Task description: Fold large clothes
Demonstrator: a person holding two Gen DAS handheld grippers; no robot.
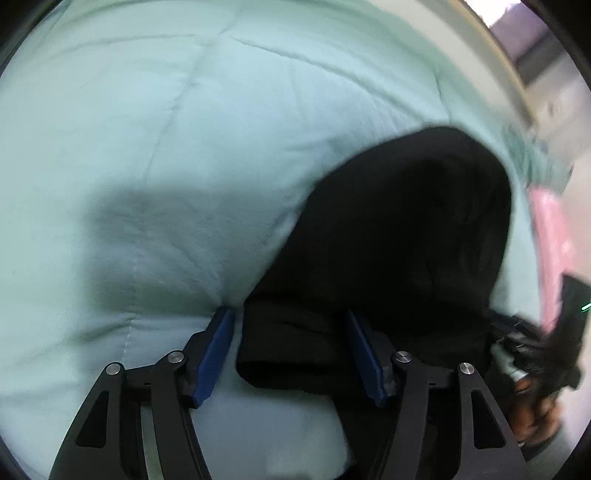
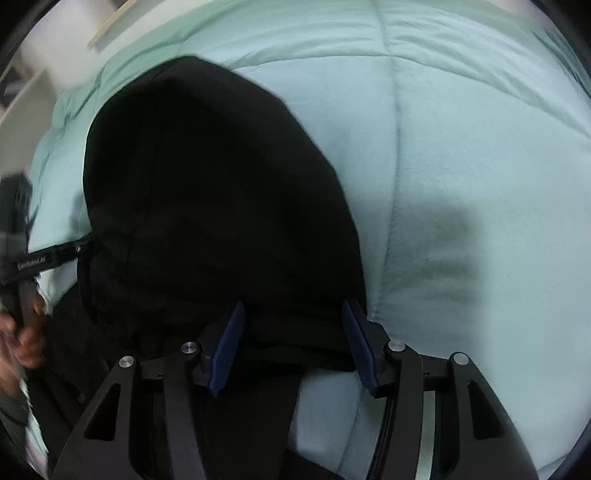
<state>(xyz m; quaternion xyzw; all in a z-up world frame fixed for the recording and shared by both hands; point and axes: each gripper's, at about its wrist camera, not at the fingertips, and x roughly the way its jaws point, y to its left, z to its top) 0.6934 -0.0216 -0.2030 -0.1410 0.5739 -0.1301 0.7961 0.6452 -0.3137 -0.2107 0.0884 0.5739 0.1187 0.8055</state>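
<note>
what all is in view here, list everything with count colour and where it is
garment: one, black, lying on the quilt, its near folded edge between the fingers of both grippers
quilt: one, pale mint green with stitched seams, spread under the garment and filling most of both views
pink item: one, pink, at the right edge of the left wrist view; too blurred to identify
pale furniture edge: one, off-white, beyond the quilt at upper left of the right wrist view
left gripper: one, black with blue pads, jaws apart around the garment's edge
right gripper: one, black with blue pads, jaws apart over the garment's edge
hand: one, blurred, holding the left gripper
</note>
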